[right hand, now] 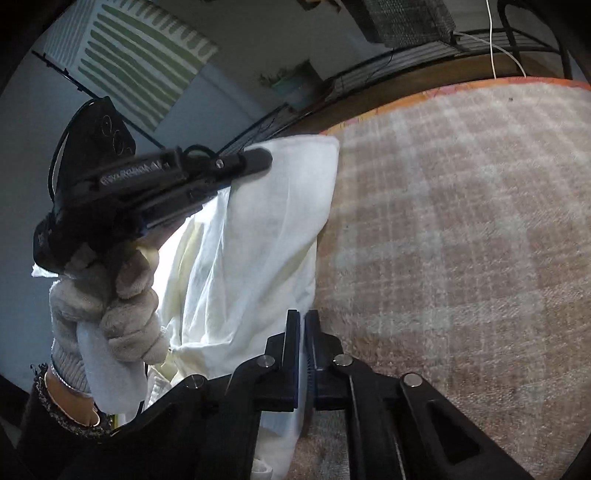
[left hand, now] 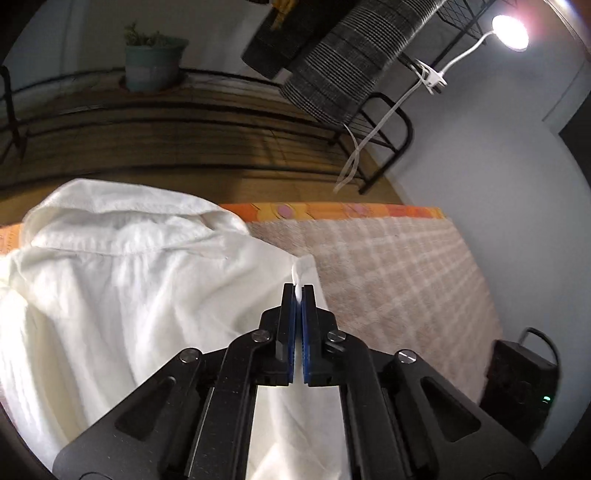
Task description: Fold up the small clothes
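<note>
Both grippers, left (left hand: 298,291) and right (right hand: 302,317), are pinched tight on the white shirt's (left hand: 129,288) edge; I'd keep it taut, then lay it flat on the checked mat (right hand: 461,240).

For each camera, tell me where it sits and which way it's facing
Left wrist: sits behind the left claw, looking along it over the white garment toward a potted plant and lamp; only the claw's own fingers show.
Right wrist: sits behind the right claw, facing the plaid cover; a gloved left hand shows, holding the left claw.
Shared: garment, cover, plant, left claw.
</note>
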A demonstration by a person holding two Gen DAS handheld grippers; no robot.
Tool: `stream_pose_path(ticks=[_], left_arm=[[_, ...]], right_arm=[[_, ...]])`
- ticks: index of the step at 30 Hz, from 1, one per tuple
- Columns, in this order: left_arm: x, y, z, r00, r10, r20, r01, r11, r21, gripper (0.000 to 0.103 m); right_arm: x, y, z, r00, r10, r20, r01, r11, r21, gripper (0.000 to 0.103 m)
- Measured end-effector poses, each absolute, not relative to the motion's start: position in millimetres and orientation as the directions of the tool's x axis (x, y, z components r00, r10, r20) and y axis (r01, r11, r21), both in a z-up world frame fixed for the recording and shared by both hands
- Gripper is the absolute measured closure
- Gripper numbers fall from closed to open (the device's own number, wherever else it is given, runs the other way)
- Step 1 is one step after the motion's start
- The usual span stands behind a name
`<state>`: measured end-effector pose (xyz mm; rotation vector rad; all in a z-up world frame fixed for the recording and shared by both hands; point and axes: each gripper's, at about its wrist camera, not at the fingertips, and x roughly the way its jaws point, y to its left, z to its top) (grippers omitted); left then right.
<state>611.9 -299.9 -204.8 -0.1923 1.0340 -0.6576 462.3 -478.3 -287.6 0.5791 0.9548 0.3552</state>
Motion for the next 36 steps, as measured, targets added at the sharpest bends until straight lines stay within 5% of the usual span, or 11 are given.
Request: stream_pose_path(ticks=[13, 17, 19, 23, 26, 31, 33, 36], left_arm=[[623.1, -295.5, -213.2, 0.469, -0.433, -0.770, 0.289, 0.899, -0.329, 0.103], [617.9, -261.2, -167.3, 0.511, -0.493, -0.704, 0.310, 0.870, -0.384, 0.103], [612.0, -238.6, -145.4, 0.530, -0.500, -0.685, 0.326, 0.866, -0.380, 0.097], [606.5, -179.6, -120.9, 0.557, -0.486, -0.673, 0.331, 0.873, -0.357, 0.061], [614.0, -133.5, -130.1, 0.568, -0.422, -0.707, 0.286, 0.906, -0.311, 0.061], [636.5, -80.7, -178.5, 0.513, -0.424, -0.747, 0.166, 0.902, -0.398, 0.061], [642.4, -75.4, -198.2, 0.501, -0.410, -0.762, 0.154, 0.909, -0.388, 0.061], [652.1, -78.0, -226.3, 0.464, -0.433, -0.773, 0.144, 0.897, -0.417, 0.061]], right_arm=[[449.4, -474.4, -279.2, 0.574, 0.440, -0.690, 0.001, 0.843, 0.538, 0.103], [458.1, -485.8, -269.4, 0.594, 0.445, -0.670, -0.003, 0.834, 0.552, 0.069], [465.6, -492.9, -264.2, 0.603, 0.466, -0.647, -0.025, 0.822, 0.568, 0.069], [499.9, -497.2, -264.0, 0.579, 0.466, -0.669, -0.049, 0.839, 0.542, 0.069], [530.5, -505.4, -276.2, 0.570, 0.461, -0.680, -0.002, 0.829, 0.560, 0.067], [564.5, -500.9, -281.0, 0.579, 0.486, -0.654, -0.001, 0.803, 0.596, 0.072], [572.3, -494.1, -281.3, 0.563, 0.492, -0.664, -0.011, 0.808, 0.589, 0.095], [580.1, -469.8, -275.1, 0.542, 0.429, -0.722, -0.060, 0.877, 0.476, 0.103]])
